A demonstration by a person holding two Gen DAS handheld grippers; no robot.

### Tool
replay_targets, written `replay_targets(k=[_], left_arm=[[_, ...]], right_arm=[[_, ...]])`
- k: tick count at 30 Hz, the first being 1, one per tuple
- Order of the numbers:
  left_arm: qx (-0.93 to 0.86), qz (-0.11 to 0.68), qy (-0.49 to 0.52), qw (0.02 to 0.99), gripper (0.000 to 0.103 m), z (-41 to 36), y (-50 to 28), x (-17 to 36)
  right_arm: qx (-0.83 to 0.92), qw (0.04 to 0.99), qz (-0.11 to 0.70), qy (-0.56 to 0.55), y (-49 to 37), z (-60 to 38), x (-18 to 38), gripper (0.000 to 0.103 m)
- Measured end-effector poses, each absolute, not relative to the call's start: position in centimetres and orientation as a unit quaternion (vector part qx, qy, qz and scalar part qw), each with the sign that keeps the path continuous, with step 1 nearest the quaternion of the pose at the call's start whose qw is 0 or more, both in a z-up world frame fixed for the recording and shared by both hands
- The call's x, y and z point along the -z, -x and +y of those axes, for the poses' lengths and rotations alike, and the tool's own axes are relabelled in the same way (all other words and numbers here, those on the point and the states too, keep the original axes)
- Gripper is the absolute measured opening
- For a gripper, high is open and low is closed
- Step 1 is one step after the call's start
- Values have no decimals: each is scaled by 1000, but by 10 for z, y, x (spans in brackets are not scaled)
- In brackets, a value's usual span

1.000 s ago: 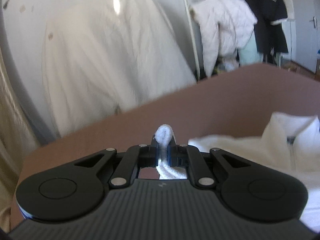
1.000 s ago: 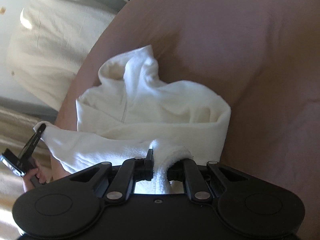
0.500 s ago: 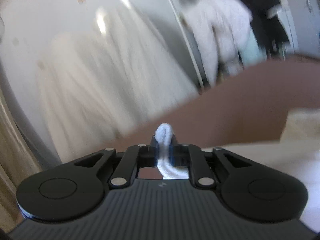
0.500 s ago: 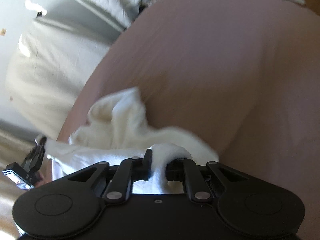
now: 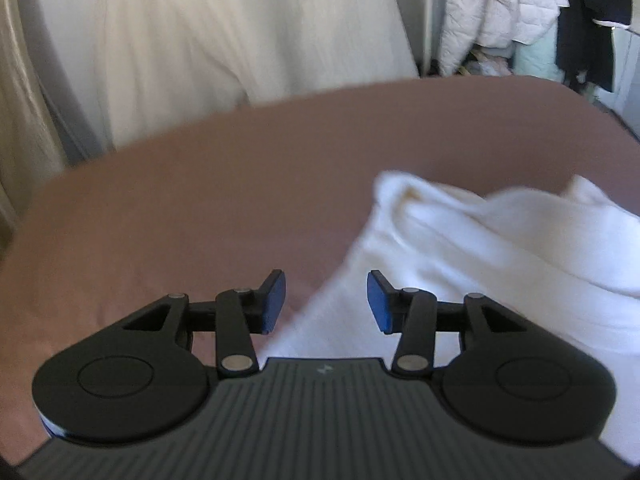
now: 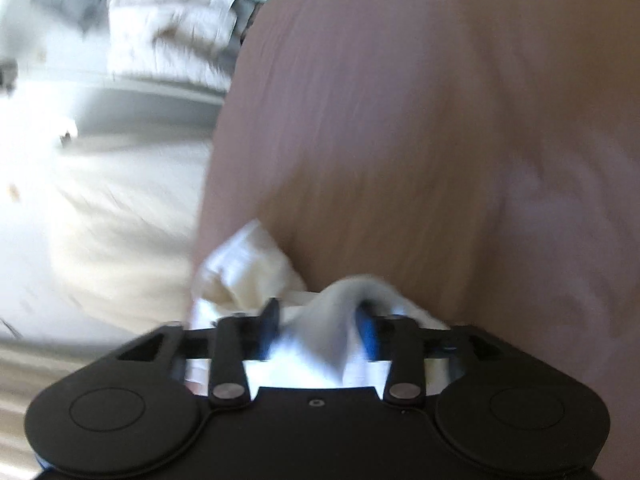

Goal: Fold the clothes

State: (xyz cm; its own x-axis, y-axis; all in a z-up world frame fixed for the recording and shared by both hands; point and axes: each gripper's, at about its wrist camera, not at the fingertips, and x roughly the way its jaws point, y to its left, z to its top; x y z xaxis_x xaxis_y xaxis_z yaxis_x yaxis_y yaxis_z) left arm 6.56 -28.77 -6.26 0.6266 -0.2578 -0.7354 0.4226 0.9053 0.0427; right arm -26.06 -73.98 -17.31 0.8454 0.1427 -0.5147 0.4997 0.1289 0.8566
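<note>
A white fleece garment (image 5: 480,248) lies bunched on the brown bed sheet (image 5: 200,200), to the right of my left gripper (image 5: 326,300). That gripper is open, its blue pads apart, and an edge of the garment runs under the gap without being pinched. In the blurred right wrist view my right gripper (image 6: 318,320) also stands open, with a peak of the white garment (image 6: 248,264) rising loosely between its fingers. The brown sheet (image 6: 400,120) fills the area beyond.
A cream duvet (image 5: 200,32) leans against the wall behind the bed. A white quilted jacket (image 5: 492,12) and a dark coat (image 5: 592,8) hang at the far right. The bed's far edge curves across the middle of the left view.
Both grippers were shut on folds of the white garment and now both are open. The garment has dropped onto the bed, bunched further forward. Both cameras swung during the move.
</note>
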Motion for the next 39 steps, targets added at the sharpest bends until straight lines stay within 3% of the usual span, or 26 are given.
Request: replay_targets(k=[5, 10, 13, 14, 22, 26, 29, 32, 39], left_arm=[[246, 374, -135, 884, 44, -312, -49, 72], [284, 375, -130, 873, 45, -333, -56, 89], [289, 337, -226, 867, 46, -350, -61, 104], [292, 319, -265, 862, 46, -354, -61, 109], [314, 311, -380, 812, 44, -388, -65, 145], [290, 274, -350, 847, 41, -398, -73, 140], [244, 200, -336, 887, 41, -400, -73, 127], [185, 152, -313, 919, 45, -393, -79, 113], [204, 244, -202, 926, 46, -357, -92, 92]], right_arm=[[145, 764, 235, -583, 270, -726, 127, 59], [147, 834, 368, -384, 238, -673, 84, 62], [165, 834, 481, -215, 202, -622, 91, 62], [154, 837, 483, -205, 194, -615, 96, 62], [60, 867, 471, -149, 130, -587, 159, 62], [82, 910, 379, -144, 132, -599, 158, 59], [136, 931, 291, -173, 145, -625, 154, 60], [211, 917, 274, -200, 158, -650, 157, 61], [250, 871, 293, -306, 189, -679, 153, 61]])
